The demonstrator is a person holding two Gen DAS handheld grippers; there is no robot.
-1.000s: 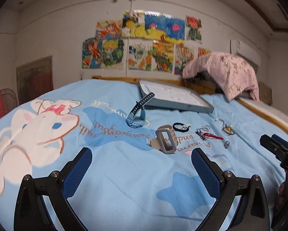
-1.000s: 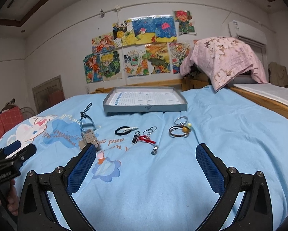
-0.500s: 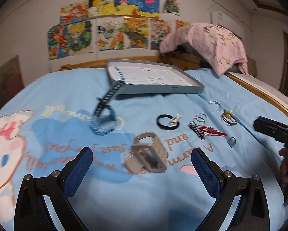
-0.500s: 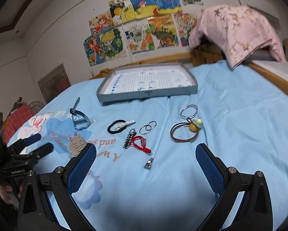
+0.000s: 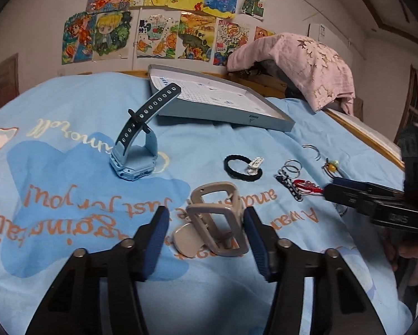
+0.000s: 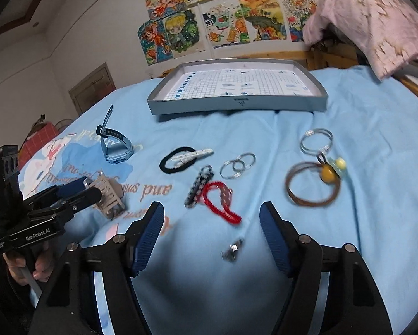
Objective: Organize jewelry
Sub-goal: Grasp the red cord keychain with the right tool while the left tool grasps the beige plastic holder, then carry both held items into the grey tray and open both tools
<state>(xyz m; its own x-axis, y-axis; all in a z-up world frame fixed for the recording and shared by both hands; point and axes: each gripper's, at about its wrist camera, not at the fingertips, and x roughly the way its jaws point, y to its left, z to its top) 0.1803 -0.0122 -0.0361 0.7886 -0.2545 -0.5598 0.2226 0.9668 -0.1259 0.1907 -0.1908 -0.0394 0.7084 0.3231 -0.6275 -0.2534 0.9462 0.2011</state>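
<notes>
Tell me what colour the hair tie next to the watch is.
Black, with a white clip on it; the hair tie shows best in the right wrist view.

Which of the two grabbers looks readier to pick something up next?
Probably the left gripper: its jaws already straddle the beige clasp, which lies between the pads, not yet squeezed. The right gripper hangs open above the red cord and a small metal piece, with neither clearly between its jaws.

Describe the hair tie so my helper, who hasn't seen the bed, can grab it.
On the blue bedsheet, look in front of the grey tray. The hair tie is the black fabric loop with a white clip; the neighbouring rings are bare metal.
</notes>
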